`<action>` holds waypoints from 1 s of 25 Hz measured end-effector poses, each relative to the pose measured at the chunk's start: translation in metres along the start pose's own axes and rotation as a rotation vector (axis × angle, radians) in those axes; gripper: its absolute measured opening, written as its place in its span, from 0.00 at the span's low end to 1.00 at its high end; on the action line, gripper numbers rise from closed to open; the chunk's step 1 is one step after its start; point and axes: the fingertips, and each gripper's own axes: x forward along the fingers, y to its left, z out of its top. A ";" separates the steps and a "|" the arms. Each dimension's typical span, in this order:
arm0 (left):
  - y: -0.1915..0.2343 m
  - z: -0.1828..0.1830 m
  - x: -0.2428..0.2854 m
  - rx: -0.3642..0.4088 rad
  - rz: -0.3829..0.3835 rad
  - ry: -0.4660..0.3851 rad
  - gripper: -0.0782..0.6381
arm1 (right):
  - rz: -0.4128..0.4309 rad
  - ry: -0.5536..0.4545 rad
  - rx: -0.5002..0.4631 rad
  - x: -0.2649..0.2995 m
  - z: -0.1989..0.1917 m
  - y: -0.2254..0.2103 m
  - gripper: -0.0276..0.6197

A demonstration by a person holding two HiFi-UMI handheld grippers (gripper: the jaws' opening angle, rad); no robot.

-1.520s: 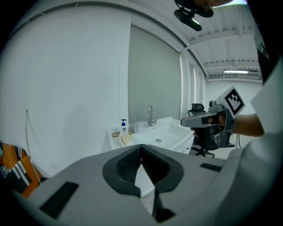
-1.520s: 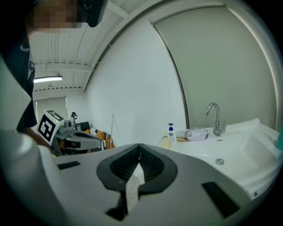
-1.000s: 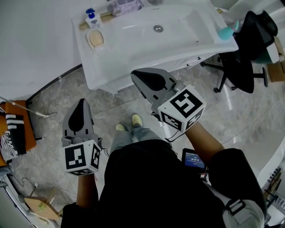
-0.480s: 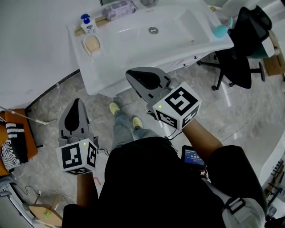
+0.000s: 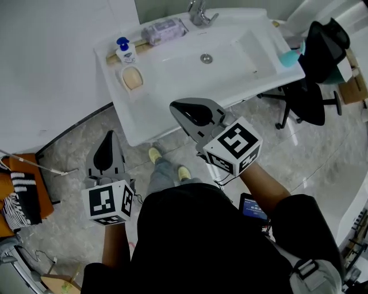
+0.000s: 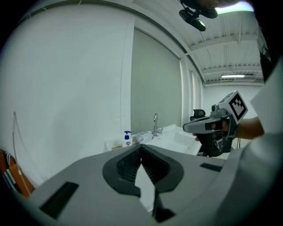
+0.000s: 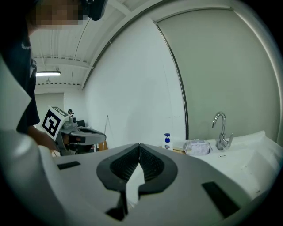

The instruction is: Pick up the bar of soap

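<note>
At the left end of the white tabletop [image 5: 144, 118], close to the wall: bar of soap [image 5: 132, 77], pale yellow, oval, lying flat in a white dish [image 5: 123, 87]. Untouched by either gripper. Just behind the dish, a small pump bottle [image 5: 125, 50] with blue head, upright; further right a pack of wipes [image 5: 164, 30], then the tap [image 5: 199, 11] above the basin [image 5: 218, 54].

Nearer to the camera, 2 grippers, both held in the air and both pointing toward the tabletop.

Left gripper [image 5: 109, 135]: over the marble floor [image 5: 69, 155], in front of the tabletop and a little left of its corner, well apart from the soap. Jaws closed together, pads meeting in 1 line, nothing between them.

Right gripper [image 5: 173, 105]: tips seen at the front edge of the tabletop in the head view, right of the dish and also well apart from it. Jaws pressed together as well, empty. From the right gripper view, bottle, wipes and tap in 1 row beyond the closed jaws.

At the right of the tabletop, on the floor, a black office chair [image 5: 313, 86].
</note>
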 end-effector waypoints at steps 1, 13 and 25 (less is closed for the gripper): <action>0.004 0.003 0.006 -0.001 -0.005 -0.004 0.12 | -0.005 0.001 -0.003 0.005 0.003 -0.003 0.05; 0.046 0.025 0.061 0.012 -0.067 -0.014 0.12 | -0.042 0.011 -0.014 0.063 0.027 -0.029 0.05; 0.095 0.023 0.091 -0.016 -0.068 -0.013 0.12 | -0.102 0.088 -0.001 0.123 0.016 -0.036 0.05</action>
